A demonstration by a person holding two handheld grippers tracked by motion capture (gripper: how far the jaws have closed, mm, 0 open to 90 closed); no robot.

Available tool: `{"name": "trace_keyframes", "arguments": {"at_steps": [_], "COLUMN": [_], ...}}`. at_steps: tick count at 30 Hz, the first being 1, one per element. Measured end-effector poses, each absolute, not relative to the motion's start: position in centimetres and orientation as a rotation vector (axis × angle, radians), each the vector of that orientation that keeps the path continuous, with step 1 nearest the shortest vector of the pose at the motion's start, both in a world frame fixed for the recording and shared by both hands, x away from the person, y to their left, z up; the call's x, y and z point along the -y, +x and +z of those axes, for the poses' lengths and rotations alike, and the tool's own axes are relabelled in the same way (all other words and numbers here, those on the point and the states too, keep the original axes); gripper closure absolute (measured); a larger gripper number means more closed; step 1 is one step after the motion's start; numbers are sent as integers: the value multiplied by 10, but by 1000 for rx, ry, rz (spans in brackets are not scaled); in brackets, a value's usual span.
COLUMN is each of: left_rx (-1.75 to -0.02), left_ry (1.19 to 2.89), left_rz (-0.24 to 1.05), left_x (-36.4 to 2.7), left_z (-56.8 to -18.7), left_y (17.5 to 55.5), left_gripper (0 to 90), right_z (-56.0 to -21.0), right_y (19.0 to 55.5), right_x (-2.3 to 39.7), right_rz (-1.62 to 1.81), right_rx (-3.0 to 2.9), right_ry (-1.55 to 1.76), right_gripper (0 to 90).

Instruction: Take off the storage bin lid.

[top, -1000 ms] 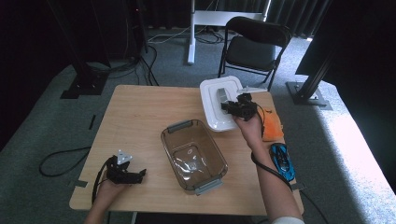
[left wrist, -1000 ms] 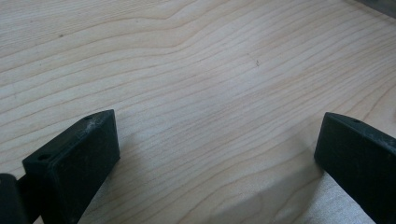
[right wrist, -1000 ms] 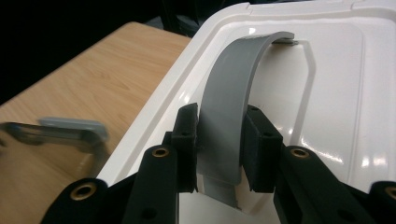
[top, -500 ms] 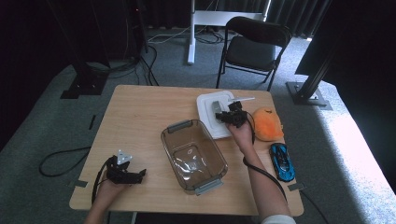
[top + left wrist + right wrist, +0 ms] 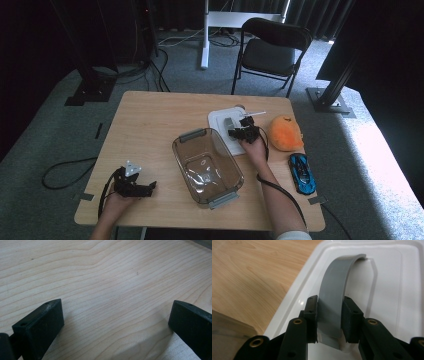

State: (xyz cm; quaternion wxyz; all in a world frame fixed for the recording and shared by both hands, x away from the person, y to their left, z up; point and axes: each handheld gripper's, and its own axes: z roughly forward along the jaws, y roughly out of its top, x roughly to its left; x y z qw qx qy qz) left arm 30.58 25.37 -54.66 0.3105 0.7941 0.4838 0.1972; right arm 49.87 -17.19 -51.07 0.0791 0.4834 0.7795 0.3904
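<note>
Between the right gripper [image 5: 329, 320] jaws, the lid's grey handle [image 5: 337, 290] hides its lower end.

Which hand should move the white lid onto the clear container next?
Right. Its gripper is already shut on the lid's grey handle, beside the clear container; the left gripper rests open at the table's near-left corner.

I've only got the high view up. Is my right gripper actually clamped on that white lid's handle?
Observer: Yes. In the right gripper view the right gripper has both pads pressed on the grey handle of the white lid.
Operator: And the left one?
Observer: The left gripper stands wide open with nothing between its jaws.
Operator: What's under it?
Observer: Bare wood of the table.
</note>
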Motion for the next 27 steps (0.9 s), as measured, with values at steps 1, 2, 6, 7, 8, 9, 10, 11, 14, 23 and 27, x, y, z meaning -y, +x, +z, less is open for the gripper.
{"name": "trace_keyframes", "arguments": {"at_steps": [1, 2, 6, 7, 8, 9, 10, 11, 14, 23, 27], "left_rx": [-1277, -1277, -1279, -1280, -1281, -1280, -1280, -1282, -1287, -1314, -1318], "left_ry": [2097, 2098, 2097, 2097, 2096, 2097, 2097, 2096, 2095, 2082, 2080], "left_rz": [521, 521, 522, 522, 522, 523, 523, 523, 525, 536, 537], "left_x": [-254, -254, -254, -254, -254, -254, -254, -254, -253, -252, -252], "left_z": [-547, -547, -547, -547, -547, -547, -547, -547, -546, -546, -546], "left_y": [306, 306, 306, 305, 305, 305, 305, 305, 305, 303, 303], "left_gripper": [4, 4, 4, 4, 4, 4, 4, 4, 4, 4, 4], "right_z": [-516, -518, -518, -517, -514, -512, -509, -506, -495, -458, -443], "right_y": [498, 498, 497, 496, 495, 494, 491, 489, 482, 458, 452], "right_x": [171, 171, 175, 176, 177, 179, 180, 181, 186, 210, 228], "right_rz": [1125, 1109, 1112, 1110, 1098, 1096, 1100, 1098, 1111, 1131, 1127], "right_rx": [-2341, -2343, -2323, -2313, -2307, -2306, -2301, -2294, -2284, -2219, -2154], "right_ry": [1458, 1462, 1487, 1488, 1488, 1487, 1494, 1484, 1479, 1415, 1425], "right_gripper": [681, 675, 575, 556, 535, 522, 506, 491, 430, 320, 310]}}
